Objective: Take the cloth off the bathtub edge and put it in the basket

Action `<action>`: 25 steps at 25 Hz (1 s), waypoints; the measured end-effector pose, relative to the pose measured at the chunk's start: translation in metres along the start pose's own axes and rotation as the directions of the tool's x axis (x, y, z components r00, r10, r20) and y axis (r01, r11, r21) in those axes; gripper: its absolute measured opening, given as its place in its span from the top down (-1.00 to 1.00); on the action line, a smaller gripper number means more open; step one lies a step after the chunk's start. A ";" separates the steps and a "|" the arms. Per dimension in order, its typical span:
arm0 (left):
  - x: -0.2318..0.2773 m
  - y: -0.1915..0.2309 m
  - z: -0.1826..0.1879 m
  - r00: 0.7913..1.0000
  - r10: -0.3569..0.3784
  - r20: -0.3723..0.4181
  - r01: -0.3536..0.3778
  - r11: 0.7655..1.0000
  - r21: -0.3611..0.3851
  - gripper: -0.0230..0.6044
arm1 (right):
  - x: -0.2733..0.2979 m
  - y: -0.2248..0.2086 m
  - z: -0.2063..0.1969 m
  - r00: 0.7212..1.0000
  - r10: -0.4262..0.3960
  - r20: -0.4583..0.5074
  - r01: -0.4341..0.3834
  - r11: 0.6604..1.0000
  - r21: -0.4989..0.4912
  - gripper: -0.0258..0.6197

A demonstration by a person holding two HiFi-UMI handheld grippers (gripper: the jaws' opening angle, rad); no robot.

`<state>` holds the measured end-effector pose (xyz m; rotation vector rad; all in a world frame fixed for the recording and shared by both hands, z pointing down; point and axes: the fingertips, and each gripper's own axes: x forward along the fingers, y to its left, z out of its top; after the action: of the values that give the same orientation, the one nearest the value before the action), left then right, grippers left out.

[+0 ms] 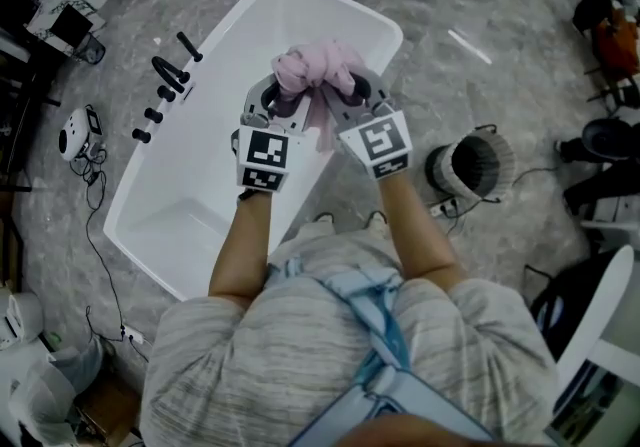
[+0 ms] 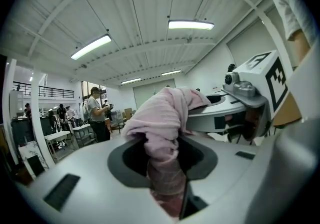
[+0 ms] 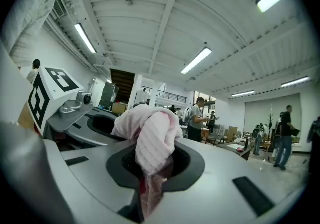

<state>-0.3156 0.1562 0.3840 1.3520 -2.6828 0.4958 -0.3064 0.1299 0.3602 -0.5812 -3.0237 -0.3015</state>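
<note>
No text, label, brand or number can be read. Only black-and-white square markers are borne on the cube [image 1: 263,157] of the left hand-held gripper [image 1: 283,95] and the cube [image 1: 378,143] of the right hand-held gripper [image 1: 345,95], above the bathtub [image 1: 190,195].

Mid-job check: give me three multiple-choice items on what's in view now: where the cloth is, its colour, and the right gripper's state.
1. Where is the cloth?
A. draped on the bathtub edge
B. inside the basket
C. bunched between the left gripper and right gripper

2. What colour is the cloth?
A. pink
B. blue
C. black

3. The right gripper's jaws are:
A. wide apart and empty
B. shut on the cloth
C. shut on a faucet handle

Key: 1 C, the head view shows both grippers holding it up, away from the basket; 2 A, it is pink in every view; 3 B, its own view shows cloth pinched between the jaws.
</note>
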 end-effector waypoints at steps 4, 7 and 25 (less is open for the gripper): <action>-0.002 0.003 0.040 0.997 0.001 0.079 -0.001 1.000 0.004 0.51 | -0.011 -0.016 0.036 0.995 -0.050 0.083 0.047 0.998 0.034 0.76; -0.005 0.000 0.060 0.994 -0.003 0.108 0.002 1.000 0.006 0.51 | -0.021 -0.023 0.052 0.992 -0.063 0.114 0.057 0.997 0.054 0.76; -0.007 -0.014 0.096 0.983 -0.029 0.181 0.023 0.999 0.037 0.51 | -0.047 -0.045 0.070 0.974 -0.138 0.179 0.123 0.988 0.092 0.76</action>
<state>-0.2948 0.1220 0.2950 1.5090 -2.8067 0.4389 -0.2798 0.0863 0.2792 -0.4272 -3.2420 -0.1365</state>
